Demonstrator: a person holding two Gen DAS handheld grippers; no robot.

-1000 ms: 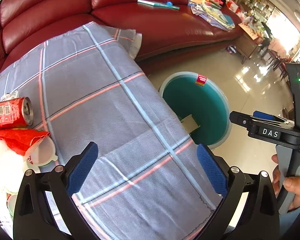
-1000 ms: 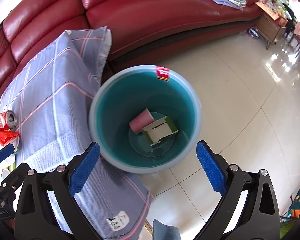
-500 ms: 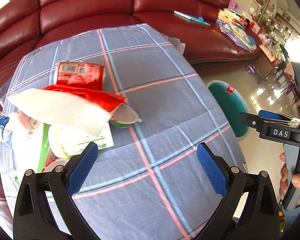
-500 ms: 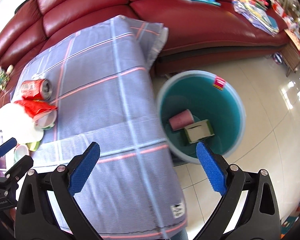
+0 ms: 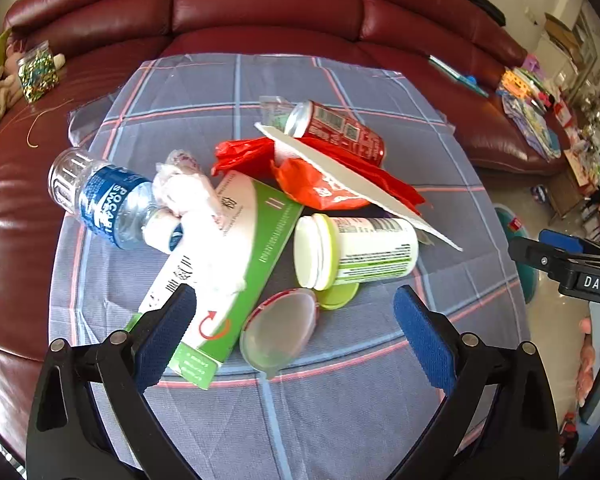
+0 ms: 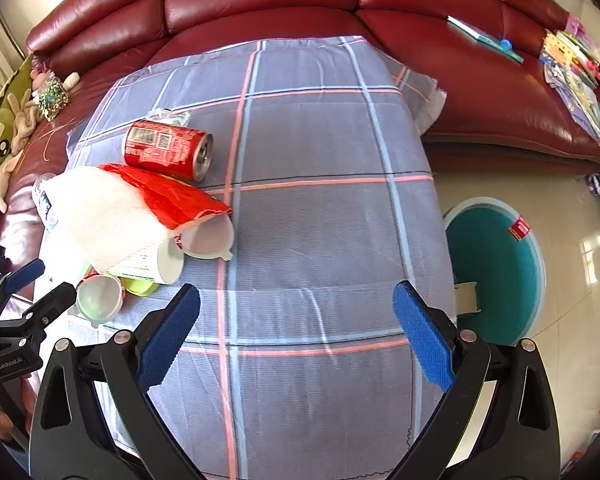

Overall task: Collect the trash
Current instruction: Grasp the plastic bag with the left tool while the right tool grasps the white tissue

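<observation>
A pile of trash lies on the plaid cloth: a red can, a red wrapper under a white sheet, a white-and-green cup, a green-and-white box, a clear lid and a plastic bottle. My left gripper is open and empty just in front of the pile. My right gripper is open and empty over bare cloth, right of the can and wrapper. The teal bin stands on the floor at the right.
A red leather sofa curves behind the table, with books and papers on its right seat and soft toys at the left. Glossy tiled floor lies beyond the bin.
Both grippers have swung left, away from the bin and over the table. The trash pile now fills the left wrist view. Both stay open and empty.
</observation>
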